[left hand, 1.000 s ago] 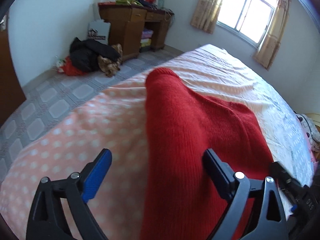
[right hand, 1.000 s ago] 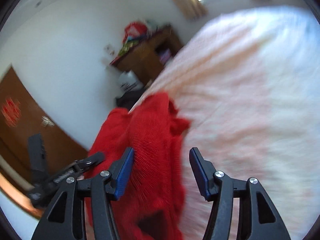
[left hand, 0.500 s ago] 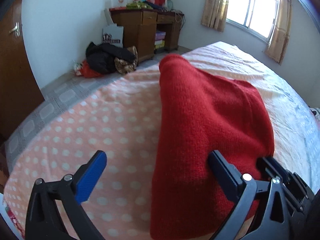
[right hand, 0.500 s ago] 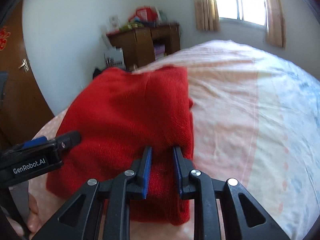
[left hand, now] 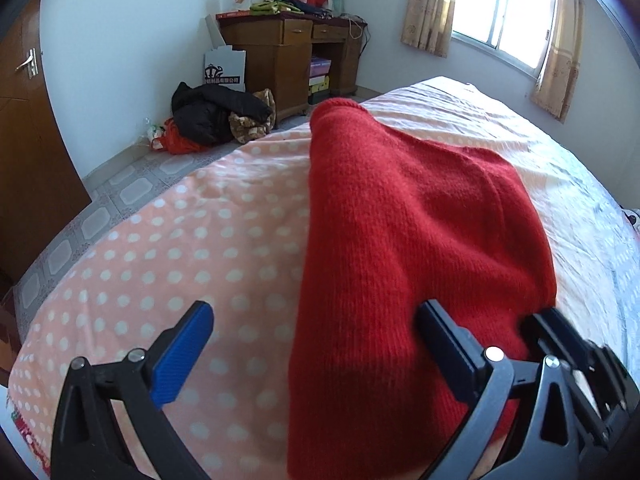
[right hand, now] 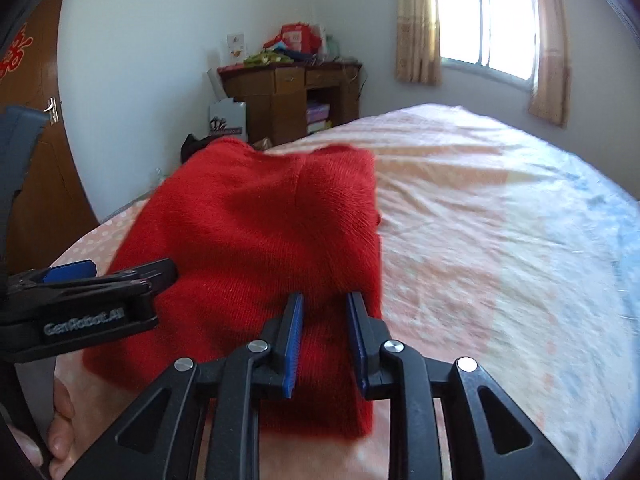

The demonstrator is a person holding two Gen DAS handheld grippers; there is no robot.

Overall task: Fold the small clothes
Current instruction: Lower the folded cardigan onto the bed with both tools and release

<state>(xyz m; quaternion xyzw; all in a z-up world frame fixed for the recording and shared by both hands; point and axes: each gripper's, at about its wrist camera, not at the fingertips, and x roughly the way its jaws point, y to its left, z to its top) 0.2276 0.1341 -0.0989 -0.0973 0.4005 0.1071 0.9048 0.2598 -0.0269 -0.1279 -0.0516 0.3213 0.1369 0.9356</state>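
Sweater (right hand: 256,240) edge pinched between right gripper (right hand: 324,344) jaws; left gripper (left hand: 316,356) jaws gape.

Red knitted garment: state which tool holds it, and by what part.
The right tool pinches the red knitted garment at its near edge. The left tool stands open, gripping nothing.

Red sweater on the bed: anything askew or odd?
Nothing stands out. The red sweater lies folded on the bed; its far edge looks uneven, with a dip in the right wrist view. Right gripper pinches its near edge; left gripper is open.
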